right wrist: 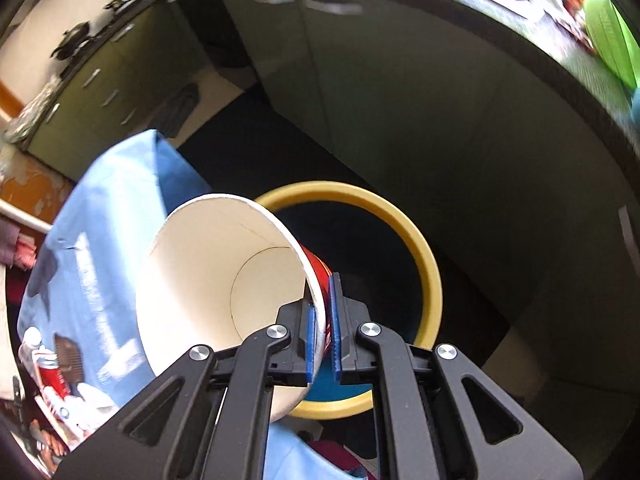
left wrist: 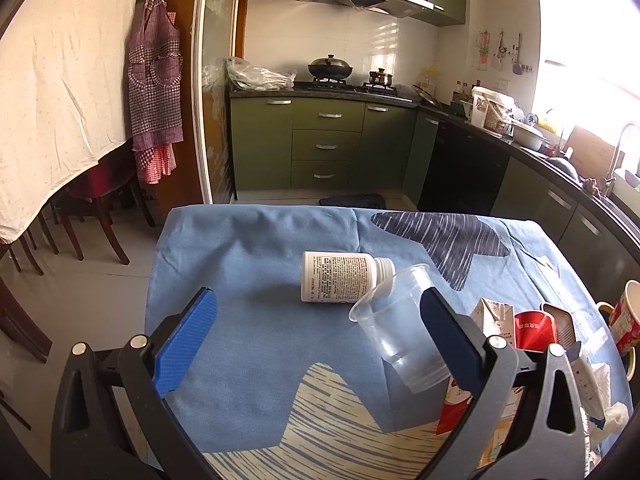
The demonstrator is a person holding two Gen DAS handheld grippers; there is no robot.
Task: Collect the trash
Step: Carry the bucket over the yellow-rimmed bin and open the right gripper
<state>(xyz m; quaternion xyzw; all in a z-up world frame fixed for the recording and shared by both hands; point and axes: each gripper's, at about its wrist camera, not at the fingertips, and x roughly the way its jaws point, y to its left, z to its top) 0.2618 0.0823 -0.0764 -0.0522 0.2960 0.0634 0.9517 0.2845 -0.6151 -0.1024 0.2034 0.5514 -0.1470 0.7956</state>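
The left gripper (left wrist: 316, 328) stood wide open above the blue tablecloth (left wrist: 248, 344), holding nothing. Between its fingers, toward two o'clock, lay a clear plastic cup (left wrist: 404, 332) on its side, its mouth turned to ten o'clock and its base close against the right-hand pad. Just past the cup's rim, at twelve o'clock, lay a white pill bottle (left wrist: 340, 282), also on its side and seemingly touching the cup. Both looked light and empty; the cup's thin wall would likely flex or crack under a hard squeeze and could skid on the cloth, so a gentle pinch across its wall near the rim seemed the best hold. The stiffer bottle could take a firmer grip across its body. At three o'clock a heap of cartons (left wrist: 494, 320) and wrappers waited at the table's edge.

The right gripper (right wrist: 323, 320) was closed on the wall of a paper cup (right wrist: 224, 280), one pad inside the rim and one outside. The cup was light and easily crushed. It hung tilted beside the table, with the yellow-rimmed bin (right wrist: 424, 256) beneath it at one o'clock.
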